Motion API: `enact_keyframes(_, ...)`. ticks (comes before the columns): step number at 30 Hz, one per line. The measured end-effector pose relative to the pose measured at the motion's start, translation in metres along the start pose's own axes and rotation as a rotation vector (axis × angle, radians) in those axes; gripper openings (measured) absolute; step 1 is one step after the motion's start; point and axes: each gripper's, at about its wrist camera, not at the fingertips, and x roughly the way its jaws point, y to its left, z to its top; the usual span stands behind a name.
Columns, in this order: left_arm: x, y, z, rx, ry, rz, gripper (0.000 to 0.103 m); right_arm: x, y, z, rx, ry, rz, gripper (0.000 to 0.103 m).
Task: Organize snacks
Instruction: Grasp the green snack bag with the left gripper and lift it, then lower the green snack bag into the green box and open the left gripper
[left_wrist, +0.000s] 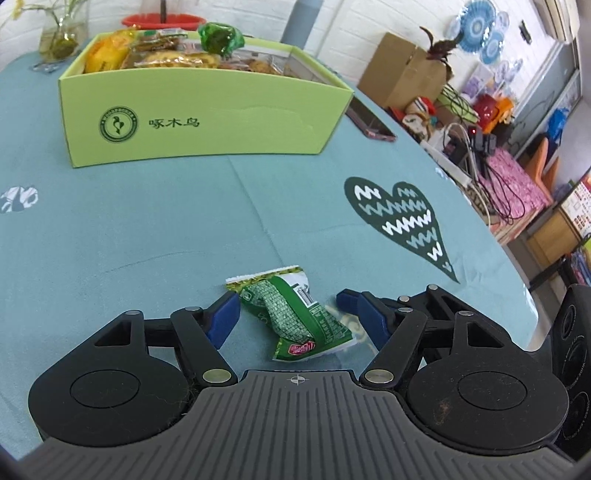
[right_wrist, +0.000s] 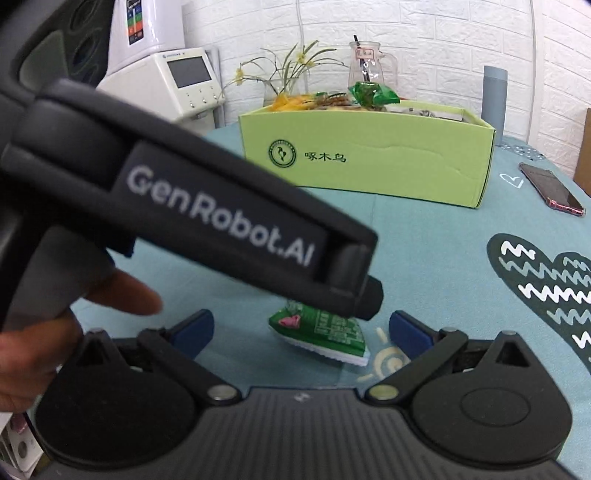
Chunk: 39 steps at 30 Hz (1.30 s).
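The green snack packet (left_wrist: 295, 321) lies on the teal cloth of the tabletop (left_wrist: 147, 229), near its front edge and well short of the green cardboard box (left_wrist: 207, 114). It looks light, crinkly and slippery, soft in its twisted middle; the flat sealed ends look the surest hold. The left gripper (left_wrist: 295, 317) straddles it, fingers spread, not yet pinching. The right gripper (right_wrist: 301, 332) is spread too.

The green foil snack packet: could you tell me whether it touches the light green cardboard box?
Apart. The left wrist view shows bare teal tablecloth between the green snack packet and the light green cardboard box.
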Motion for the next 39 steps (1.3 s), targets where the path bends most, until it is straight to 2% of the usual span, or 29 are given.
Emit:
enact_keyframes(2, 0.002, 0.000, 0.000, 0.001, 0.007, -0.005, 0.056, 0.000, 0.000, 0.000, -0.011, 0.002, 0.001, 0.096)
enact_keyframes(3, 0.005, 0.000, 0.000, 0.002, 0.011, -0.005, 0.056, 0.000, -0.002, 0.000, -0.012, 0.005, 0.005, 0.081)
enact_keyframes(5, 0.009, 0.001, -0.001, 0.001, 0.016, -0.005, 0.058, -0.002, -0.004, 0.000, -0.030, -0.002, -0.022, 0.064)
enact_keyframes(6, 0.010, 0.003, -0.002, -0.007, 0.008, -0.015, 0.056, -0.003, -0.007, 0.001, -0.035, -0.001, -0.024, 0.059)
enact_keyframes(7, 0.011, 0.006, -0.002, -0.019, 0.010, -0.036, 0.050, -0.003, -0.011, 0.001, -0.024, -0.005, -0.024, 0.057)
enact_keyframes(8, 0.014, 0.008, -0.002, -0.031, 0.027, -0.060, 0.018, -0.004, -0.016, 0.002, -0.004, -0.008, -0.008, 0.055)
enact_keyframes(10, 0.016, 0.007, 0.000, -0.039, 0.023, -0.071, 0.016, -0.002, -0.019, 0.005, -0.005, 0.000, -0.002, 0.054)
enact_keyframes(11, 0.015, 0.004, 0.001, -0.032, 0.017, -0.072, 0.008, -0.001, -0.020, 0.006, -0.011, 0.001, -0.003, 0.054)
enact_keyframes(12, 0.013, 0.002, 0.004, -0.033, 0.007, -0.063, 0.006, -0.001, -0.021, 0.009, -0.009, -0.002, -0.002, 0.054)
enact_keyframes(16, 0.001, 0.002, 0.030, -0.048, -0.066, -0.099, 0.005, -0.011, -0.029, 0.032, -0.019, -0.069, 0.006, 0.054)
enact_keyframes(19, -0.007, 0.002, 0.074, -0.043, -0.143, -0.105, 0.005, -0.006, -0.042, 0.072, -0.072, -0.137, -0.013, 0.054)
enact_keyframes(23, -0.005, 0.000, 0.141, -0.001, -0.249, -0.075, 0.004, 0.022, -0.062, 0.136, -0.143, -0.210, -0.048, 0.056)
enact_keyframes(26, 0.019, 0.013, 0.188, -0.010, -0.259, -0.060, 0.004, 0.055, -0.082, 0.170, -0.150, -0.204, -0.049, 0.058)
enact_keyframes(28, 0.045, 0.026, 0.210, -0.032, -0.222, -0.042, 0.004, 0.085, -0.098, 0.185, -0.130, -0.158, -0.024, 0.059)
enact_keyframes(31, 0.081, 0.045, 0.220, -0.051, -0.164, -0.001, 0.011, 0.119, -0.111, 0.189, -0.113, -0.089, 0.009, 0.063)
enact_keyframes(32, 0.088, 0.049, 0.220, -0.051, -0.155, 0.006, 0.024, 0.122, -0.114, 0.187, -0.109, -0.091, 0.023, 0.076)
enact_keyframes(34, 0.092, 0.055, 0.217, -0.058, -0.163, -0.015, 0.026, 0.126, -0.111, 0.188, -0.131, -0.104, 0.014, 0.085)
enact_keyframes(35, 0.088, 0.056, 0.215, -0.064, -0.181, -0.026, 0.031, 0.121, -0.108, 0.185, -0.136, -0.116, 0.011, 0.094)
enact_keyframes(36, 0.079, 0.054, 0.213, -0.060, -0.211, -0.027, 0.042, 0.114, -0.107, 0.184, -0.137, -0.133, 0.008, 0.096)
enact_keyframes(37, 0.068, 0.050, 0.212, -0.052, -0.244, -0.017, 0.049, 0.107, -0.108, 0.184, -0.140, -0.150, 0.005, 0.096)
enact_keyframes(38, 0.057, 0.046, 0.209, -0.040, -0.278, -0.002, 0.063, 0.097, -0.107, 0.183, -0.145, -0.166, -0.007, 0.099)
enact_keyframes(39, 0.041, 0.038, 0.205, -0.018, -0.324, 0.017, 0.069, 0.085, -0.106, 0.182, -0.150, -0.189, -0.023, 0.102)
